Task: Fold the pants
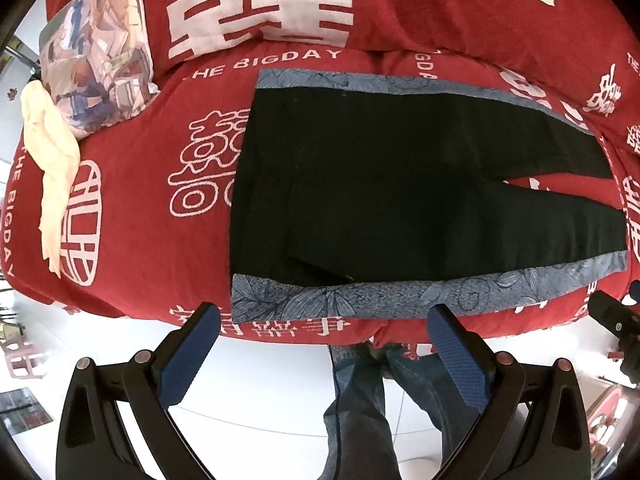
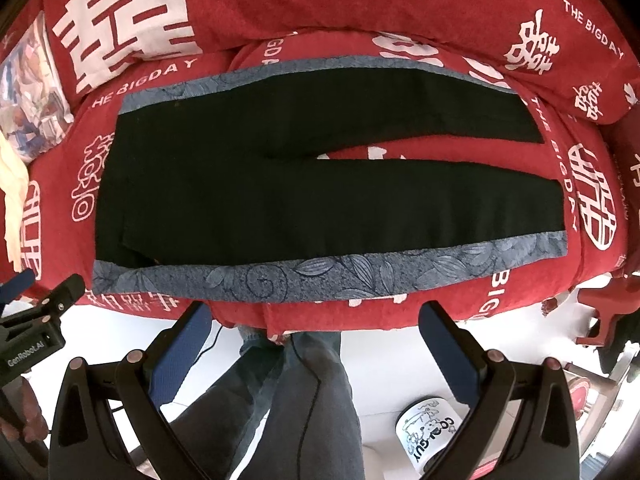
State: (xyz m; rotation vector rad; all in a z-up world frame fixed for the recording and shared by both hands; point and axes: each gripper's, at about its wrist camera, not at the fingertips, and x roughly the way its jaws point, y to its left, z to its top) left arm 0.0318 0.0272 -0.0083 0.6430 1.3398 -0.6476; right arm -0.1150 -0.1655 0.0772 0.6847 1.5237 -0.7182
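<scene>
The pants (image 1: 400,184) lie spread flat on the bed (image 1: 140,208), black with a blue-grey leaf-patterned band running down each outer side. The waist end points toward the left of the bed and the two legs run off to the right, parting in a narrow wedge where the red cover shows through. One patterned band lies along the near edge of the bed, the other along the far side, close to the pillows.

The left claw (image 1: 324,320) hangs out over the bed's near edge, spread wide and holding nothing. Its blue-padded fingers (image 1: 192,356) sit short of the cloth, near the waist corner of the pants. The right claw (image 2: 316,316) hovers the same way further along, toward the legs, also wide open and empty, its tips just off the near patterned band without touching it. In the right wrist view the left claw's black body shows at the left edge.

The bed cover is red with white characters and the words "THE BIGDAY". A red pillow (image 1: 256,4) with a big white character sits at the head, a multicoloured printed pillow (image 1: 96,52) beside it, and a pale cream cloth (image 1: 52,176) is draped over the left end. Below the claws stand the person's legs (image 2: 312,400) in jeans on a white floor, and a white mug (image 2: 428,436) with printed lettering sits low to the right.
</scene>
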